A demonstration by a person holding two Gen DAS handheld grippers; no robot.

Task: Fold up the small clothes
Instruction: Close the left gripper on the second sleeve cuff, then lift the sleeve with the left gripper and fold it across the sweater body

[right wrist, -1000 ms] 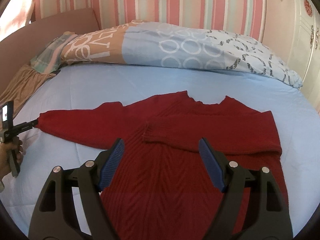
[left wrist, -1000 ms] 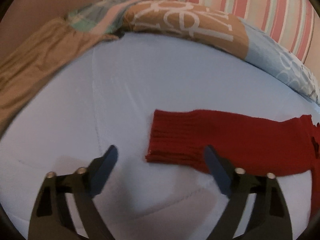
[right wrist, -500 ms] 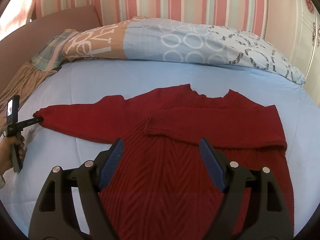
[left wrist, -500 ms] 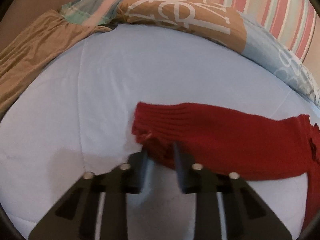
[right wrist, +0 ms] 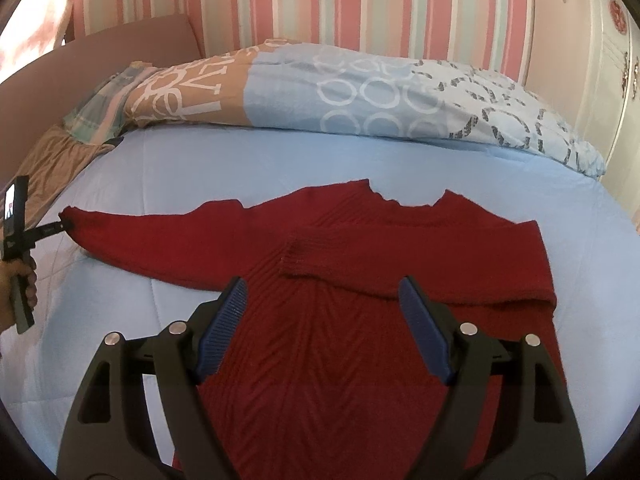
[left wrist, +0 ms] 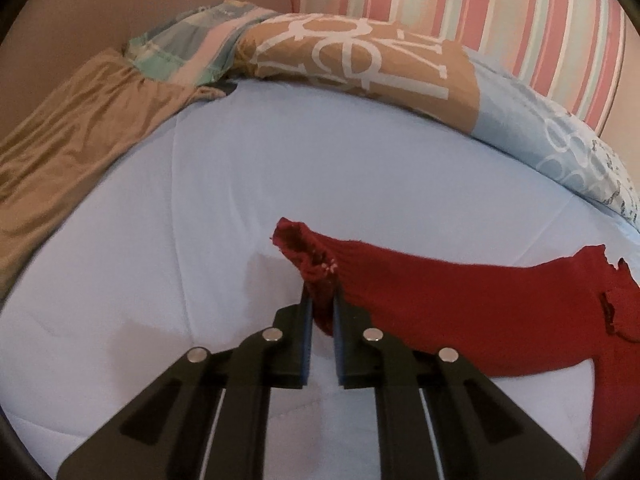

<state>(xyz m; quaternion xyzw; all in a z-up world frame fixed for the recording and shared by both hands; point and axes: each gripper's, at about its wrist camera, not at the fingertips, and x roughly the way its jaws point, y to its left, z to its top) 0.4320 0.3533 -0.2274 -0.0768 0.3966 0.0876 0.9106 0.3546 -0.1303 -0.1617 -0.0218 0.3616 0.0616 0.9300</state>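
A red knit sweater [right wrist: 344,344] lies spread on the light blue bed. One sleeve [right wrist: 400,260] is folded across its chest. The other sleeve [left wrist: 460,308] stretches out to the left, and its cuff [left wrist: 316,268] is pinched and lifted off the bed. My left gripper [left wrist: 320,300] is shut on that cuff; in the right wrist view the left gripper [right wrist: 60,226] shows at the far left, held by a hand [right wrist: 12,292]. Over the sweater's body hovers my right gripper [right wrist: 322,300], open, with nothing between its blue pads.
The bed sheet [left wrist: 240,168] is light blue. A patterned duvet [right wrist: 360,96] is rolled along the back below a striped wall. A tan cloth [left wrist: 68,148] and a plaid fabric [left wrist: 192,52] lie at the back left. A white wardrobe [right wrist: 616,80] stands at the right.
My left gripper went from open beside the cuff to shut on it, then lifted the cuff off the bed. The right gripper stayed still and open.
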